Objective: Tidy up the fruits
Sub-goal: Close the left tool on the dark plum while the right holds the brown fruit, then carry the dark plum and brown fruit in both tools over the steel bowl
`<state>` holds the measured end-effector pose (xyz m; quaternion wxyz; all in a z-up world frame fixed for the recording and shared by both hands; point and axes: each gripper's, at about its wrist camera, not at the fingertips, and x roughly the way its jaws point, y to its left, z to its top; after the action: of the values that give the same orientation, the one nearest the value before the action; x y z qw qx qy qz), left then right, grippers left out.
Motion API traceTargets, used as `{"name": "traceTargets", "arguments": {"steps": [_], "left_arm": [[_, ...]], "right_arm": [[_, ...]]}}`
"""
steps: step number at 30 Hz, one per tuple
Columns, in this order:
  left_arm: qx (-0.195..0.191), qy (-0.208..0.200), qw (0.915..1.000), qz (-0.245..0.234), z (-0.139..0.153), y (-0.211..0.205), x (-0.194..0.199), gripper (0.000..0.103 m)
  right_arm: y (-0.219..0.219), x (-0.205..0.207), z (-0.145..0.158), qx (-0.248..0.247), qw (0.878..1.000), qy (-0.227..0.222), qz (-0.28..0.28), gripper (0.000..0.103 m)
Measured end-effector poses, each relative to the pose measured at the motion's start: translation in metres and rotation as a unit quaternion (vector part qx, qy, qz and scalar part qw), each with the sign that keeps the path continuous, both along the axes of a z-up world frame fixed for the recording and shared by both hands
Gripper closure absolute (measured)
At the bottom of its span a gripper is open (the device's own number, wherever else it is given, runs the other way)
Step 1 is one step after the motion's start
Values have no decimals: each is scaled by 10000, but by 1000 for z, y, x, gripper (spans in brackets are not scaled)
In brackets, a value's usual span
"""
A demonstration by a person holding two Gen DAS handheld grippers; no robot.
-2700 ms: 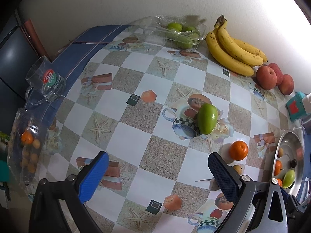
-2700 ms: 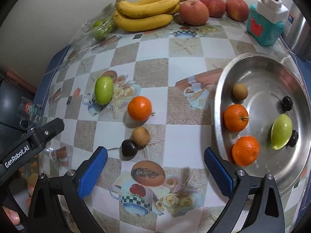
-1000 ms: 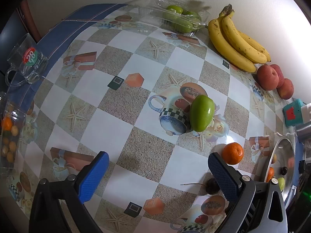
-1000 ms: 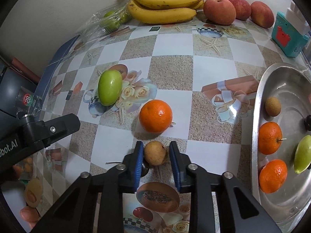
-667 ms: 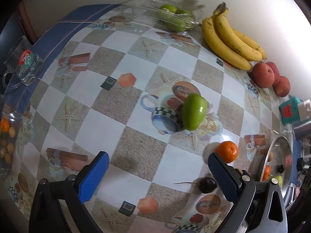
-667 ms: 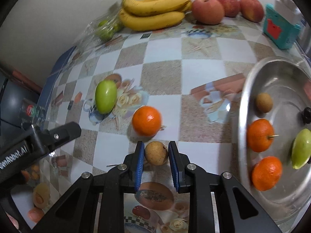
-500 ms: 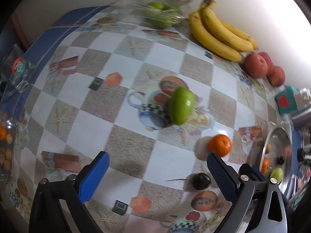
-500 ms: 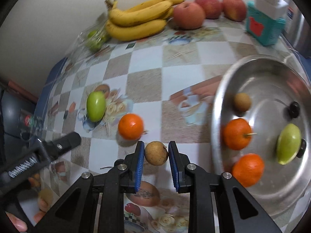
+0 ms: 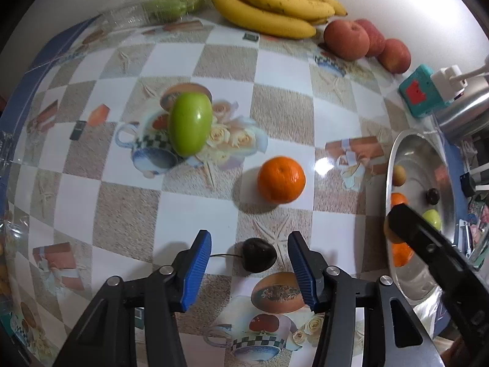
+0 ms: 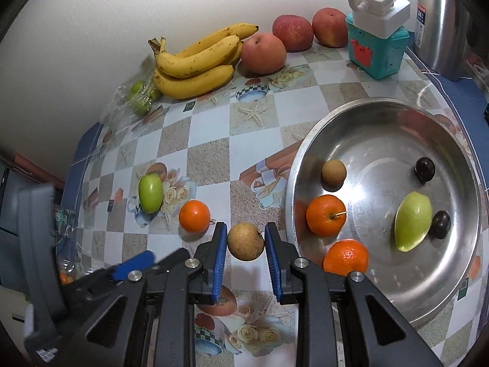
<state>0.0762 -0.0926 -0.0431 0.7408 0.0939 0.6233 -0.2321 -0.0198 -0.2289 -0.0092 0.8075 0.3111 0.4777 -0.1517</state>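
Left gripper (image 9: 249, 257), angled steeply down, jaws closing around a small dark round fruit (image 9: 259, 254); right gripper (image 10: 246, 252) clamps a round tan-brown fruit (image 10: 245, 241).

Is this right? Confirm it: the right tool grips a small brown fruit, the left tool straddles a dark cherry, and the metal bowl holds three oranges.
Wrong on one count: the metal bowl holds two oranges, not three; the third orange lies on the table. The right wrist view shows it. The rest stands: the right tool grips the small brown fruit, and the left tool, jaws closing, straddles the dark cherry.
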Motion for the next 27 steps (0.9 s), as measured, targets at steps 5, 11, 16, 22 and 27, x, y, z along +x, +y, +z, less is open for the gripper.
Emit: {"name": "traceTargets", "arguments": {"steps": [5, 11, 16, 22, 27], "left_arm": [[125, 24, 9999, -102, -6, -8, -3, 58], [249, -33, 9995, -175, -11, -20, -8, 72], [179, -28, 9997, -173, -11, -24, -13, 76], [11, -173, 9998, -80, 5, -11, -9, 76], [-199, -469, 9987, 54, 26, -8, -9, 76]], "right_arm": [[0, 0, 1, 27, 10000, -15, 1, 77], [-2, -2, 3, 66, 9999, -69, -38, 77], [-3, -3, 4, 101, 9999, -91, -29, 77], [-4, -3, 4, 127, 9999, -105, -24, 77], [-7, -6, 3, 158, 9998, -113, -69, 77]]}}
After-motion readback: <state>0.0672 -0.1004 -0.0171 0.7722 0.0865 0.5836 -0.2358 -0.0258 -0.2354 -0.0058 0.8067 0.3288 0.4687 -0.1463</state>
